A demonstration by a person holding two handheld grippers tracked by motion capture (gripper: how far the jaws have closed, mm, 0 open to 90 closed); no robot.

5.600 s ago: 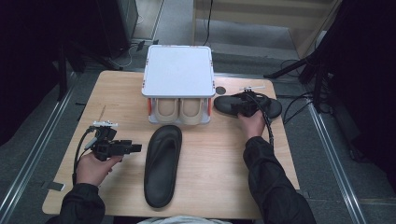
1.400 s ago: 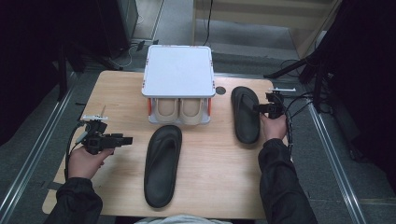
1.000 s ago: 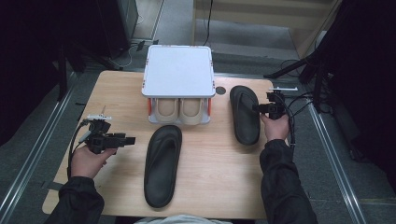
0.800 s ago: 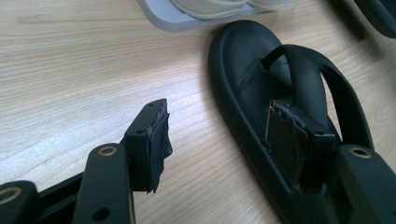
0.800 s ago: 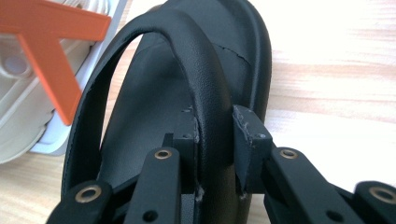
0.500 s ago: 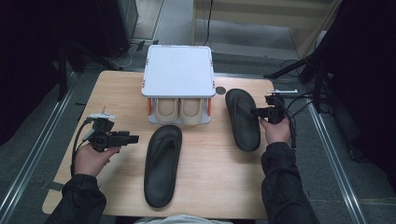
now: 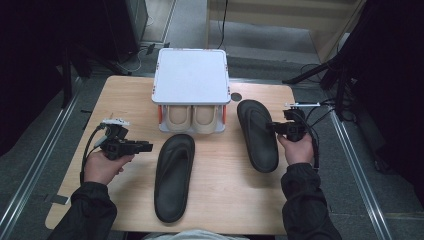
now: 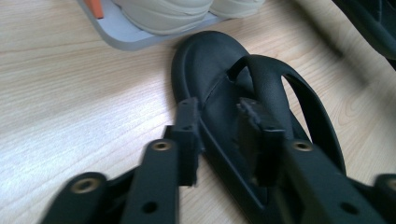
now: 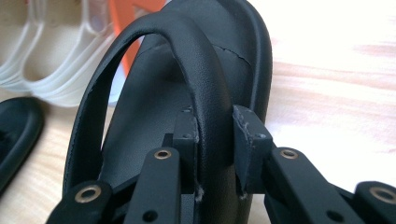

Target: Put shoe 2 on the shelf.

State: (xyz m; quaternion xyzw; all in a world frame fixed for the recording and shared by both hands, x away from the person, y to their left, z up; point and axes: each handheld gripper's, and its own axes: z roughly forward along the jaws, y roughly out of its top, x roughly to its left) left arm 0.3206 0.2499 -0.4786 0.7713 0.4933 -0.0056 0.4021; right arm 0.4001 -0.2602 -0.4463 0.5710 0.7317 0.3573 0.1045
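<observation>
Gripping the outer strap of the right flip-flop [image 9: 205,93], the right gripper [image 9: 217,135] has its 2 jaws clenched on that strap, 1 pad on each side, as the right gripper view shows. From the high view, this black flip-flop [image 7: 257,134] lies on the wooden table [image 7: 125,95] just right of the grey shoe rack [image 7: 190,82], and the right gripper [image 7: 277,127] meets it at its right edge. The left gripper [image 8: 222,133] has just been closing its jaws; in the left gripper view they straddle the near edge of the left flip-flop [image 8: 219,79], 1 pad over the bare table and 1 over the sole beside the strap, and no pad visibly presses on the shoe, so the gripper counts as released. In the high view the left gripper [image 7: 147,146] sits just left of that flip-flop [image 7: 174,177], which lies lengthwise in front of the rack, its toe end near the rack's base. 1 pair of beige shoes [image 7: 192,117] occupies the rack's lower shelf. The 2 flip-flops lie apart from each other.
</observation>
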